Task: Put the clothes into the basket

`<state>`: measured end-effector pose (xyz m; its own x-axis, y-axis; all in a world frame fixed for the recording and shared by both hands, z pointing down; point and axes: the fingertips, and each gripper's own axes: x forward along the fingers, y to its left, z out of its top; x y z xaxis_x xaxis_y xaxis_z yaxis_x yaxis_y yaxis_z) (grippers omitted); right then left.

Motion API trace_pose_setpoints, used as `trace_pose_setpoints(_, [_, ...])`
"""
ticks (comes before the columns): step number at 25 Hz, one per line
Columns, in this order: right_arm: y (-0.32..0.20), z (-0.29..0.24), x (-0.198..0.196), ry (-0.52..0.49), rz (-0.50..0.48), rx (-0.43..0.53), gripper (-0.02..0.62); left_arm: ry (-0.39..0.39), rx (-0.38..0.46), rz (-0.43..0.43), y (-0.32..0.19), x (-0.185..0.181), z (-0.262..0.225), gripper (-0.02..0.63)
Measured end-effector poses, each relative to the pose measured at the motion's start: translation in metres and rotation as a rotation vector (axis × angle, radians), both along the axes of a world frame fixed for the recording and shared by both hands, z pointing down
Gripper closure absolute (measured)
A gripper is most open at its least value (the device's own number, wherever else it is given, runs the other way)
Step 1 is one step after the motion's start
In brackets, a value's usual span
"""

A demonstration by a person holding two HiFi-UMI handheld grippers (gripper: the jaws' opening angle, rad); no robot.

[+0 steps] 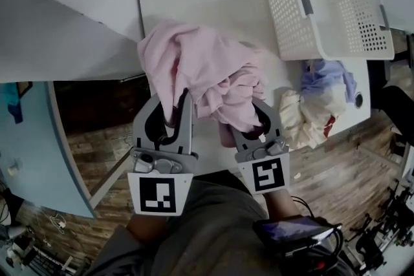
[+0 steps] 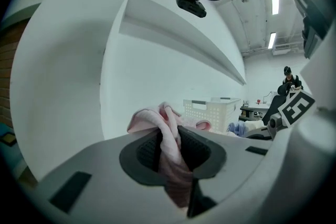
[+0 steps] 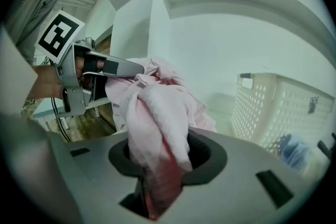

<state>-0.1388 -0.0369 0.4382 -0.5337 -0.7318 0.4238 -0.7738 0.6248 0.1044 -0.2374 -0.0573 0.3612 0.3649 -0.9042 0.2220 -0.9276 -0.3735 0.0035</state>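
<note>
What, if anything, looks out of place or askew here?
Nothing stands out. The pink garment hangs bunched between the left hand-held gripper and the right hand-held gripper, the basket stands upright, and the remaining clothes lie heaped beside it on the table.

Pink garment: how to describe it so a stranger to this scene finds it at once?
Over the white table, before the white basket, the pink garment is bunched between the left gripper and right gripper, both clamped on it. The lilac and cream clothes to its right lie loose; only this one is pink and held.
</note>
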Motion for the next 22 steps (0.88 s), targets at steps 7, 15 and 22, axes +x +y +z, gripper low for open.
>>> trace_pose_setpoints(7, [0.004,-0.045,0.002,-0.014,-0.014,0.07,0.443,-0.019,0.047,-0.036,0.015,0.001,-0.043,0.528])
trace_pose_setpoints(15, [-0.009,-0.116,0.024,-0.04,0.031,0.213,0.443,-0.032,0.211,-0.004,0.011,0.025,-0.117,0.528])
trace_pose_setpoints(22, [-0.028,-0.136,0.054,-0.043,0.078,0.221,0.443,-0.019,0.214,0.034,-0.01,0.054,-0.135,0.528])
